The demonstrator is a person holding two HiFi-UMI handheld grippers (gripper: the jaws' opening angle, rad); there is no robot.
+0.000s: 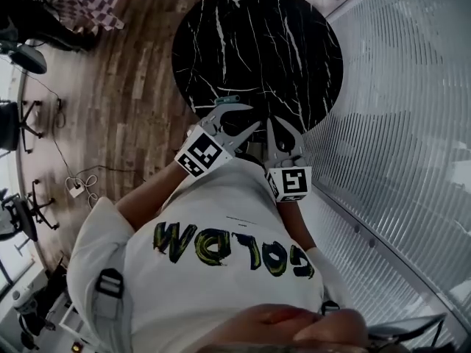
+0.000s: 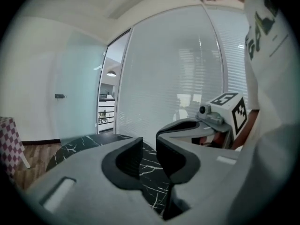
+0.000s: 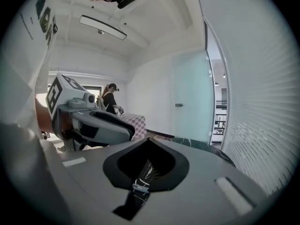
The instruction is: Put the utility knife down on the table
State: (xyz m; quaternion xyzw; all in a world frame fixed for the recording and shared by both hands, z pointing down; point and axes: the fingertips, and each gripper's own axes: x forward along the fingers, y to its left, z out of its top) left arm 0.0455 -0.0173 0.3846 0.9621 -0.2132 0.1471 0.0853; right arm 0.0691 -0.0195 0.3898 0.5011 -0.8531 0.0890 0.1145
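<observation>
Left tool (image 2: pixel 149 145) with jaws slightly apart, right tool (image 3: pixel 147 142) with jaws together, side by side.

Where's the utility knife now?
Head view: what looks like the utility knife, teal, at the near edge of the black table, beside the left gripper.

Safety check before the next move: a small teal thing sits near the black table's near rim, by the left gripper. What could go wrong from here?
The teal thing, possibly the utility knife, lies close to the near rim of the table, just ahead of the open left gripper; a nudge could send it off toward the person. The shut right gripper sits close beside the left one, so they might collide.
</observation>
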